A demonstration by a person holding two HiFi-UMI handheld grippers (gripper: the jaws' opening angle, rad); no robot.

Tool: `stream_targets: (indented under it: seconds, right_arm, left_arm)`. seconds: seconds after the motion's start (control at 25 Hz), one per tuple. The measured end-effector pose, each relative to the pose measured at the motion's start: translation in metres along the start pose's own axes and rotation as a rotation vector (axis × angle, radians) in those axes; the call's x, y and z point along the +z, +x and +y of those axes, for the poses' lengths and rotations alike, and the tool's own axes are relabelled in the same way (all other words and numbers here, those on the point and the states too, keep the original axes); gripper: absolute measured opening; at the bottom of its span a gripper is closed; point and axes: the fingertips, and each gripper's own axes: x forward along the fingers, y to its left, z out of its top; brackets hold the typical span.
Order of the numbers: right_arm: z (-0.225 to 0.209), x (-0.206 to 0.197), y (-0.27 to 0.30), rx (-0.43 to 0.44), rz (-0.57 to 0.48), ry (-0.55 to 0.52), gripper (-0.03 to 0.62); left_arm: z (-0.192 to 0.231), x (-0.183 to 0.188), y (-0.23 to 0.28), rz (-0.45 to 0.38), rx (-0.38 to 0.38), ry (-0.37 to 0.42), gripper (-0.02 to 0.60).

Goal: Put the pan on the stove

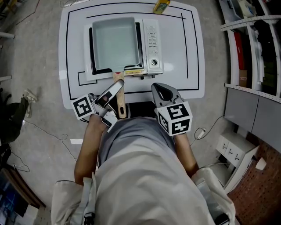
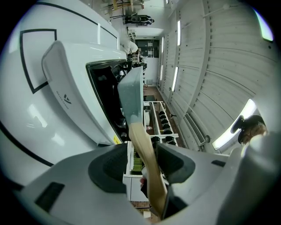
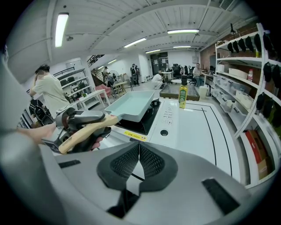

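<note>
A square pale blue-grey pan (image 1: 113,44) sits on the white stove (image 1: 152,44), with its wooden handle (image 1: 120,100) reaching over the table's near edge. My left gripper (image 1: 115,97) is around that handle with its jaws open. In the left gripper view the handle (image 2: 147,162) runs between the pads, with a gap on the left side, and the pan (image 2: 131,88) lies ahead on the stove (image 2: 66,92). My right gripper (image 1: 161,91) hovers at the table's near edge, right of the handle, shut and empty. In the right gripper view its pads (image 3: 139,160) meet.
The stove stands on a white table (image 1: 193,52) marked with black lines. A yellow bottle (image 1: 161,6) stands at the table's far edge, behind the stove. Shelving (image 1: 254,48) runs along the right side. Cables lie on the floor at the left.
</note>
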Motion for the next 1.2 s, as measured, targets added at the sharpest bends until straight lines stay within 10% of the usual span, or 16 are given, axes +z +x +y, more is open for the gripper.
stream_targets:
  seconds: [1.2]
  right_arm:
    - [0.031, 0.004, -0.010, 0.011, -0.062, -0.013, 0.009]
  left_arm:
    - [-0.017, 0.011, -0.052, -0.001, 0.081, 0.222, 0.195]
